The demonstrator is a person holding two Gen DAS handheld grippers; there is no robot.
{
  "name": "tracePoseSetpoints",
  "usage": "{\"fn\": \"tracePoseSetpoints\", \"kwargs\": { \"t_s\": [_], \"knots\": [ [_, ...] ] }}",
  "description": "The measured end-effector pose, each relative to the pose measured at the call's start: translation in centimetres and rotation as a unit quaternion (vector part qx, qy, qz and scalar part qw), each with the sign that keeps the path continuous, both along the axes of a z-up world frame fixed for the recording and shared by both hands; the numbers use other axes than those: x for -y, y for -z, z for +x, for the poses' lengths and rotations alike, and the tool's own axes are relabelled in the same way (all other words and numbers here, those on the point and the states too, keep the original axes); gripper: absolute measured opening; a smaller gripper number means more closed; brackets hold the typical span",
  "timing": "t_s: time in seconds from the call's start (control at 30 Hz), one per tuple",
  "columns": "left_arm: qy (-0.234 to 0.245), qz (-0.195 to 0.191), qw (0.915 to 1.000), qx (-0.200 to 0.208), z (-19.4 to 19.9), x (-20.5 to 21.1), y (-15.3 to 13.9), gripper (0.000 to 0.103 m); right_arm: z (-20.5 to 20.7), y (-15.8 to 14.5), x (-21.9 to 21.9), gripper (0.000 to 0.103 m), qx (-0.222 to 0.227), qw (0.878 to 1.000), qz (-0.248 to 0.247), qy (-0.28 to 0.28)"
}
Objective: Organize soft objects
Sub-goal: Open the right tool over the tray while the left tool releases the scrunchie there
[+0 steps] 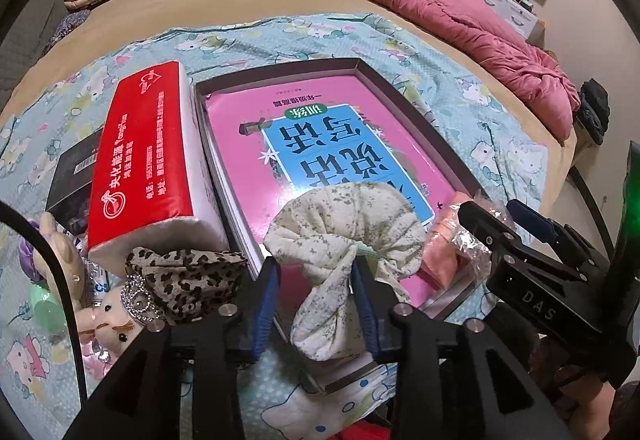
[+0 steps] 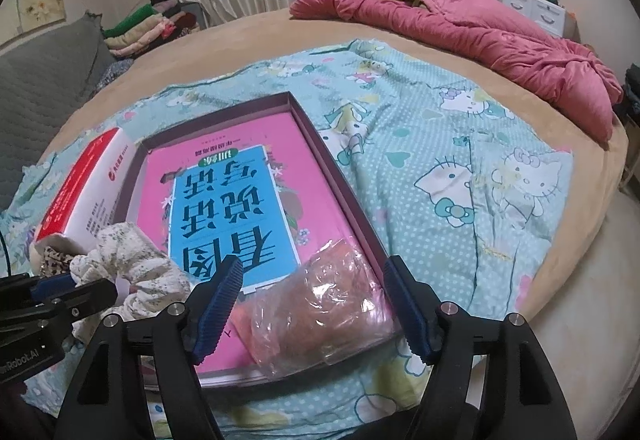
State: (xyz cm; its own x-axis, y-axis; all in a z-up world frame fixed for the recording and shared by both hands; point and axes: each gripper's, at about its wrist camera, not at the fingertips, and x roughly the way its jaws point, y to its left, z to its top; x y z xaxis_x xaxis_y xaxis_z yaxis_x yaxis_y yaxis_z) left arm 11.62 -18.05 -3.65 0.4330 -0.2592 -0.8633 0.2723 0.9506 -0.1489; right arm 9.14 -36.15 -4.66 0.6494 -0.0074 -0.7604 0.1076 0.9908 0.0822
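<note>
My left gripper point(image 1: 316, 272) is shut on a cream floral scrunchie point(image 1: 348, 224) and holds it over the near edge of the shallow box point(image 1: 404, 80), which holds a pink book point(image 1: 320, 144). The scrunchie also shows in the right wrist view point(image 2: 132, 272). My right gripper point(image 2: 316, 300) is open, its fingers on either side of an orange cloth in a clear bag point(image 2: 320, 304) that lies on the book's point(image 2: 224, 192) near right corner. The bag shows in the left wrist view point(image 1: 452, 240) beside the right gripper point(image 1: 520, 240).
A red tissue pack point(image 1: 148, 160) lies left of the box. A leopard scrunchie point(image 1: 188, 276), plush bunnies point(image 1: 112, 324) and a black box point(image 1: 72, 176) lie at the near left. A pink quilt point(image 2: 480, 28) lies on the far side of the bed. Folded clothes point(image 2: 140, 28) are stacked far left.
</note>
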Motion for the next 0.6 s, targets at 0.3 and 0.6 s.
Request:
{"fn": "tracePoseSetpoints", "kwargs": {
  "t_s": [0.3,0.6],
  "knots": [
    [0.007,-0.004,0.9999,0.009,-0.1,0.2,-0.7,0.045,-0.4,-0.6,0.1,0.075,0.019,1.000,0.004,0.005],
    [0.001,0.000,0.9999,0.016,-0.6,0.1,-1.5,0.054,-0.4,-0.8,0.1,0.077,0.023,1.000,0.008,0.006]
  ]
}}
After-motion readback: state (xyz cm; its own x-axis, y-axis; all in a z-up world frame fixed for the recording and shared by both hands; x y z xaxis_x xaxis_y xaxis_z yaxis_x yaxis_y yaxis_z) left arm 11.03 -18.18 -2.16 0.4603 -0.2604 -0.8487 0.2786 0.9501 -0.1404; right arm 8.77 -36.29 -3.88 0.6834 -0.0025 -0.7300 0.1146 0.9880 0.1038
